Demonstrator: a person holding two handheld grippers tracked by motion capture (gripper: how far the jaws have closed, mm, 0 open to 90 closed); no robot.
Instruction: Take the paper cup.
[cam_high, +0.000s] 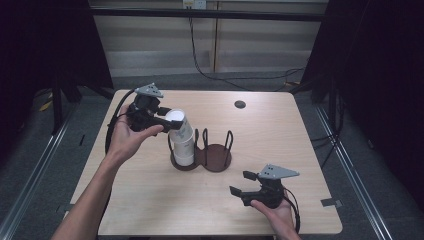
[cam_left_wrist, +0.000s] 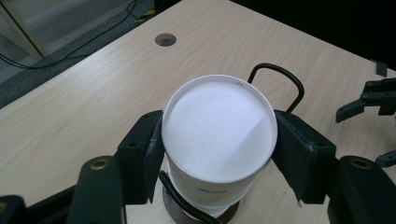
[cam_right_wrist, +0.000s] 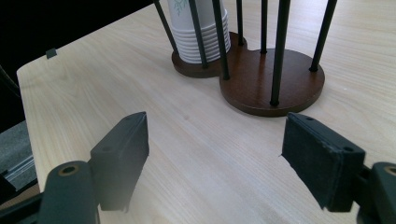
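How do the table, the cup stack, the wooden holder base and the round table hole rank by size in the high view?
1. table
2. wooden holder base and cup stack: look alike, not ranked
3. round table hole

on the wooden table (cam_high: 150, 210), the left gripper (cam_high: 167, 120) clamps the top white paper cup (cam_high: 178, 122) of a stack in the left ring of a dark two-ring holder (cam_high: 216, 157), while the right gripper (cam_high: 242, 183) rests open near the front edge.

Even overhead light on the table (cam_high: 150, 200), dark surroundings, soft shadows, slightly soft low-resolution pictures.
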